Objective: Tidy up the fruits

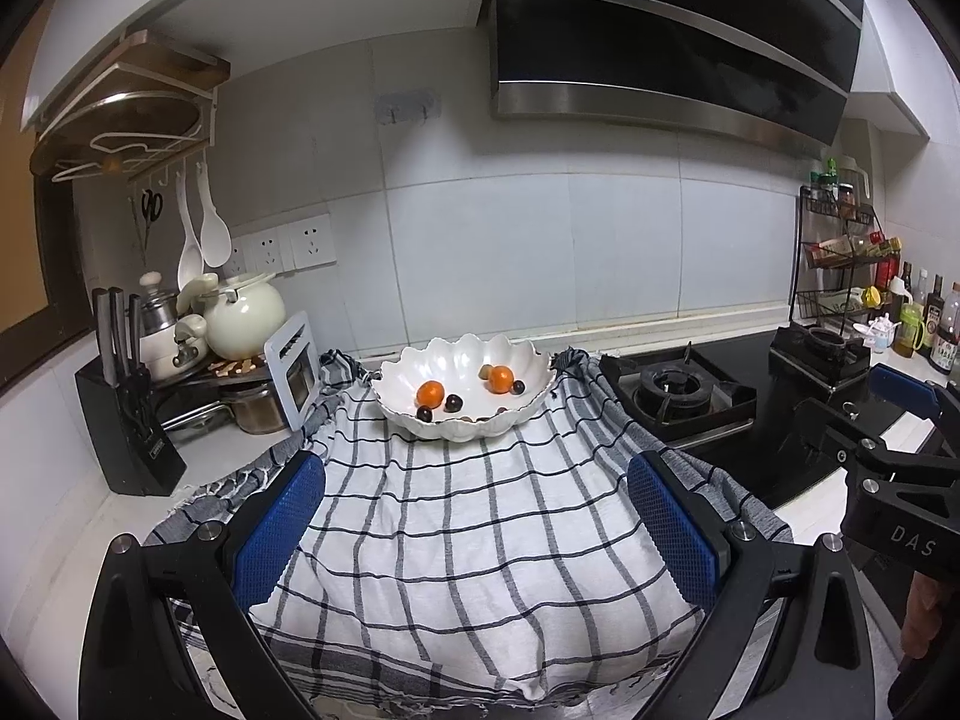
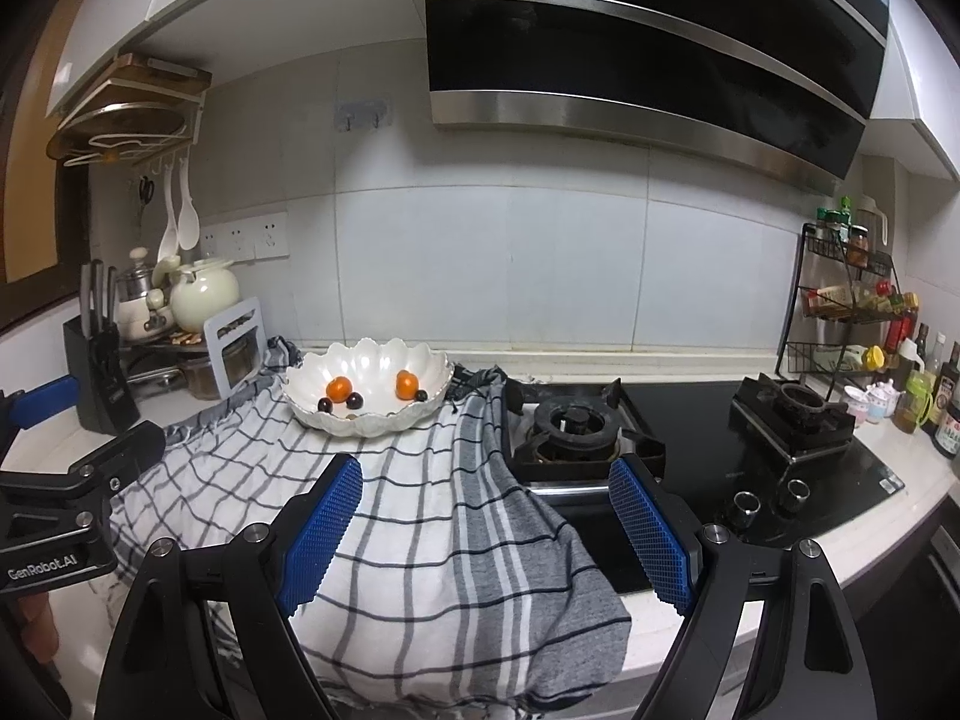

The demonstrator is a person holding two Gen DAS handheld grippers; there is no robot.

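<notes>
Fruits [image 1: 429, 392] well beyond left claw [image 1: 474, 525], apparently apart.

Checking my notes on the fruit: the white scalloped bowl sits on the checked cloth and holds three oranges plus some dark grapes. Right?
Not quite: the bowl on the checked cloth holds two oranges, not three, as the left wrist view shows. The dark grapes are there.

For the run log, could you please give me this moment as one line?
left gripper: open, empty | right gripper: open, empty | bowl on cloth: two oranges, dark fruits | nothing held
</notes>
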